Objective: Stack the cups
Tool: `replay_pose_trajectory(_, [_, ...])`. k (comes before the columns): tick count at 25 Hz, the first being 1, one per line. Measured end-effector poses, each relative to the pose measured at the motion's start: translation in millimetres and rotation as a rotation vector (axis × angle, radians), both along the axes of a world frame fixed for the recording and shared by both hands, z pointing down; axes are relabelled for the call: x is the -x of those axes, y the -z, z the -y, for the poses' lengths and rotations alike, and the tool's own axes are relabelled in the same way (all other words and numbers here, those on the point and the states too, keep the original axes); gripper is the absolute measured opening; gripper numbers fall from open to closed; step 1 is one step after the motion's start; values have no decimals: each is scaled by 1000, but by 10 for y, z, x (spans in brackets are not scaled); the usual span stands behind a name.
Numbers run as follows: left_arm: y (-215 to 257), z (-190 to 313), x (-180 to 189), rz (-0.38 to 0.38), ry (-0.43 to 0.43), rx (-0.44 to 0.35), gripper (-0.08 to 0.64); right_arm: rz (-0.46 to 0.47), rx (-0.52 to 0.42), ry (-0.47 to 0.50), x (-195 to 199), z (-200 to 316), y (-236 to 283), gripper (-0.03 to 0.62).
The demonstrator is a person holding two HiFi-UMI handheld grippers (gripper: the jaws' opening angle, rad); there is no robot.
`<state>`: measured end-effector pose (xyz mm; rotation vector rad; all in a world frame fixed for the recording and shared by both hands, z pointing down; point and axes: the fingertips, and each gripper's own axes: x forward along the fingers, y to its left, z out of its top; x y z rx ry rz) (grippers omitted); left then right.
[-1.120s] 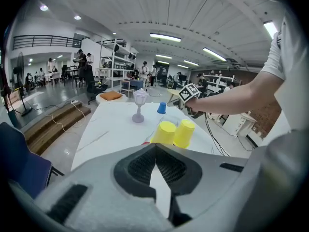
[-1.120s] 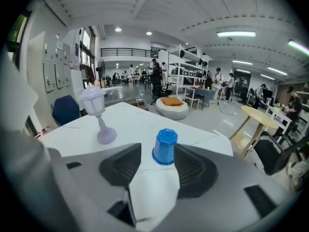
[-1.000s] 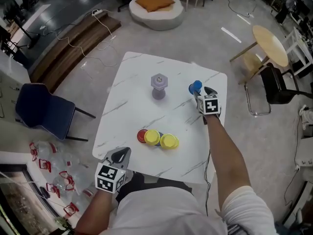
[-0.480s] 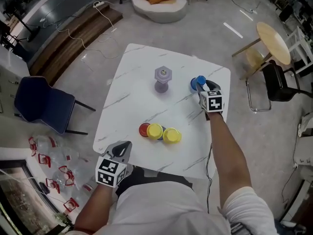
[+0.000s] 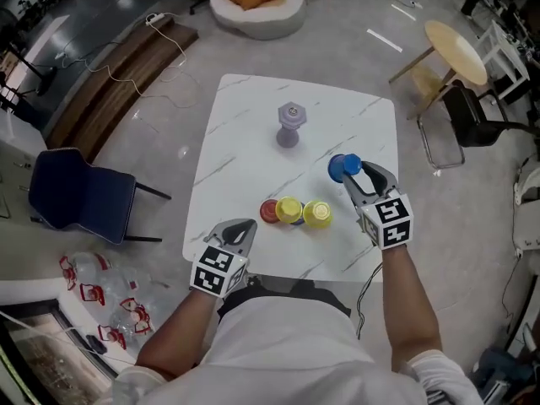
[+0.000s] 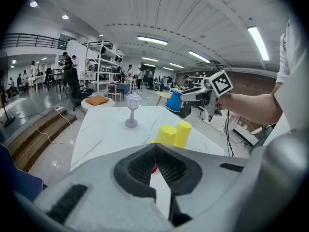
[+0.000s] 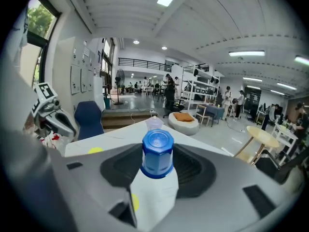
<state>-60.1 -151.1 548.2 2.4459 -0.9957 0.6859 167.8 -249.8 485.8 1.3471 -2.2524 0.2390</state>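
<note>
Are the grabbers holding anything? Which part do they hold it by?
The right gripper holds the blue cup, pinched by its sides between the jaws. The left gripper is shut and holds nothing.

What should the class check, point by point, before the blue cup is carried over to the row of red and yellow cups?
1. Grip: the right gripper is closed on the blue plastic cup. Ok.
2. Clearance: is that cup lifted off the white marble table? Cannot tell.
3. Targets: the red plastic cup and two yellow plastic cups stand in a row with nothing on top. Ok.
4. Path: the purple goblet-shaped cup stands on the table's far side, apart from the row. Ok.
5. Other hand: the left gripper is shut and empty at the table's near edge, beside the row. Ok.
</note>
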Motion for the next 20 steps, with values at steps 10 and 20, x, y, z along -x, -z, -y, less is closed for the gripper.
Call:
replay_pose_trajectory(10, [53,-207,61,-29,-173,3,8,-25,91,-16,674,-810,105,199])
replay_pose_trajectory(20, [111,-406,96,-32,-171,-7,8,-57,118,15,924,-891,1,201])
